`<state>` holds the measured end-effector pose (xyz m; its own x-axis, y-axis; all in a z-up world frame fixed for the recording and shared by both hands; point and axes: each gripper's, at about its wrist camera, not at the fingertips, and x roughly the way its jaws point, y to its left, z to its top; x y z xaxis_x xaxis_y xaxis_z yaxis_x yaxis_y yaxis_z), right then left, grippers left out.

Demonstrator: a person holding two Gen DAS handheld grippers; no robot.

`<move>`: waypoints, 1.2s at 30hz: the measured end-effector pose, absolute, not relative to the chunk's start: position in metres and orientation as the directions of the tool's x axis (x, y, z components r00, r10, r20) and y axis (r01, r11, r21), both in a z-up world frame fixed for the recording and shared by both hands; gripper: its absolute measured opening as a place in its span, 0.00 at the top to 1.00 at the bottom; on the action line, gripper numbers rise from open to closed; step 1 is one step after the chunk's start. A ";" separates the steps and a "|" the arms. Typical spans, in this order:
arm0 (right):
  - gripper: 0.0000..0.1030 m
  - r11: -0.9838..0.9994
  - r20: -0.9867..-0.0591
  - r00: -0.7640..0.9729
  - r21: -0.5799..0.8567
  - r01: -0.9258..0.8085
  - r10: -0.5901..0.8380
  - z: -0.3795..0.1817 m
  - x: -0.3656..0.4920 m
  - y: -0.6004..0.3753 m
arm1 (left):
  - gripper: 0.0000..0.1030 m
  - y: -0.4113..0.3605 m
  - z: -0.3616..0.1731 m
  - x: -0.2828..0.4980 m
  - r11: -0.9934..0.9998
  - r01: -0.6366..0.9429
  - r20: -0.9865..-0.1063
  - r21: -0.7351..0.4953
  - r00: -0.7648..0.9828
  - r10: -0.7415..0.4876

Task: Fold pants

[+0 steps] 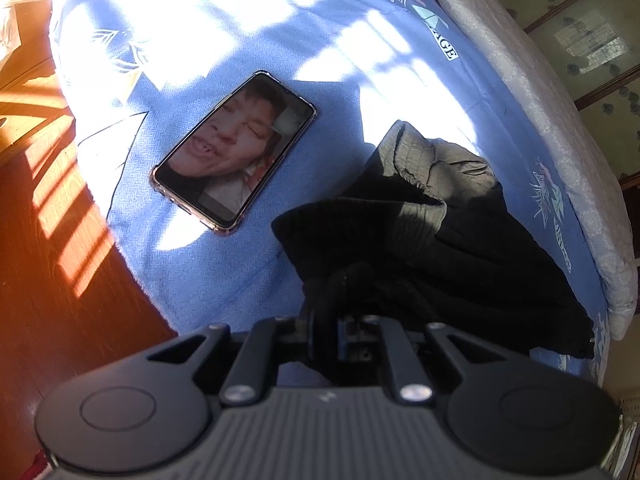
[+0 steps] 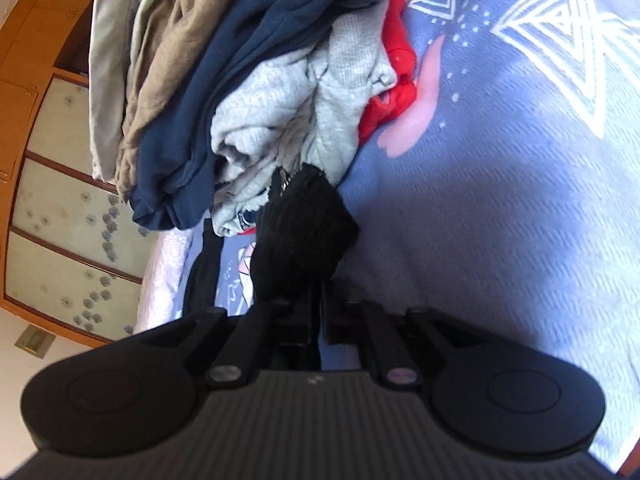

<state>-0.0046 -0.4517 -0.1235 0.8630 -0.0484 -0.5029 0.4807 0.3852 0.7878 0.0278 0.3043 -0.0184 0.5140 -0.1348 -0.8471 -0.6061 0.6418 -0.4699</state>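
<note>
Two tools grip the same dark garment: the left tool (image 1: pixel 340 300) is closed on a bunched fold of the black pants (image 1: pixel 440 240), and the right tool (image 2: pixel 316 300) is clamped on another black piece of them, which sticks up from between its fingers. The pants lie crumpled on the bed (image 1: pixel 240 260), to the right of the phone (image 1: pixel 234 148) and just apart from it, their ribbed waistband turned up into the sunlight. From here the main risk, as I judge it, is that the cloth stays bunched: both grips seem to hold wads and not clean edges, so a fold made now would trap creases. A sideways drag could also catch the phone, a smooth, hard slab in a clear case, and slide it toward the bed's edge and the wooden floor (image 1: pixel 48 240). On the right, the pile of clothes (image 2: pixel 240 92) lies close against the held cloth; I cannot tell whether they touch, but a lift might snag the grey knit or navy pieces and pull them along. The pants look soft, thick and matte, with fine ribbing; the bed cover is a woven blue cotton with white triangle prints, slightly fuzzy, so the cloth will likely cling and not glide.
</note>
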 end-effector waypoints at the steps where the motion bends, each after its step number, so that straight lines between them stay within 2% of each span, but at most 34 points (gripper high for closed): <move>1: 0.91 0.412 -0.521 0.852 0.765 0.496 -0.059 -0.120 -0.001 -0.449 | 0.91 0.305 -0.019 0.028 0.640 -0.608 -0.849 -0.470 0.511 -0.138; 4: 0.80 0.399 -0.501 0.864 0.782 0.479 -0.056 -0.110 0.007 -0.440 | 0.91 0.306 -0.019 0.025 0.628 -0.607 -0.841 -0.487 0.521 -0.148; 10: 0.73 0.375 -0.439 0.885 0.802 0.465 -0.159 -0.096 -0.001 -0.422 | 0.90 0.308 -0.020 0.022 0.619 -0.611 -0.840 -0.494 0.520 -0.157; 15: 0.72 0.439 -0.504 0.849 0.734 0.518 -0.158 -0.097 0.019 -0.419 | 0.90 0.309 -0.024 0.028 0.619 -0.619 -0.849 -0.483 0.505 -0.157; 17: 0.67 0.449 -0.540 0.824 0.702 0.552 -0.169 -0.102 0.032 -0.419 | 0.90 0.308 -0.023 0.029 0.617 -0.620 -0.847 -0.485 0.508 -0.155; 18: 0.61 0.455 -0.560 0.807 0.679 0.576 -0.186 -0.104 0.038 -0.418 | 0.90 0.308 -0.023 0.029 0.618 -0.619 -0.847 -0.484 0.508 -0.154; 24: 0.59 0.536 -0.609 0.737 0.533 0.655 -0.294 -0.095 0.061 -0.398 | 0.90 0.310 -0.027 0.027 0.610 -0.626 -0.849 -0.486 0.504 -0.160; 31: 0.53 0.531 -0.589 0.739 0.533 0.659 -0.326 -0.098 0.063 -0.395 | 0.90 0.309 -0.031 0.026 0.602 -0.632 -0.849 -0.489 0.502 -0.163; 32: 0.53 0.537 -0.577 0.756 0.550 0.639 -0.308 -0.100 0.064 -0.398 | 0.89 0.309 -0.031 0.026 0.601 -0.632 -0.849 -0.490 0.502 -0.164; 33: 0.62 0.551 -0.568 0.773 0.563 0.615 -0.283 -0.102 0.066 -0.401 | 0.89 0.310 -0.031 0.026 0.599 -0.633 -0.849 -0.490 0.502 -0.164; 34: 0.85 0.556 -0.564 0.793 0.593 0.582 -0.229 -0.104 0.062 -0.408 | 0.89 0.310 -0.031 0.026 0.598 -0.635 -0.850 -0.489 0.500 -0.164; 36: 0.86 0.523 -0.555 0.803 0.629 0.575 -0.215 -0.102 0.056 -0.414 | 0.89 0.310 -0.031 0.025 0.596 -0.634 -0.848 -0.493 0.504 -0.165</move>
<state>0.0563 -0.4139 -0.1019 0.8033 -0.2153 -0.5554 0.5751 0.5230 0.6290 0.0254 0.3104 -0.0305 0.5039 -0.1655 -0.8478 -0.6341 0.5956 -0.4932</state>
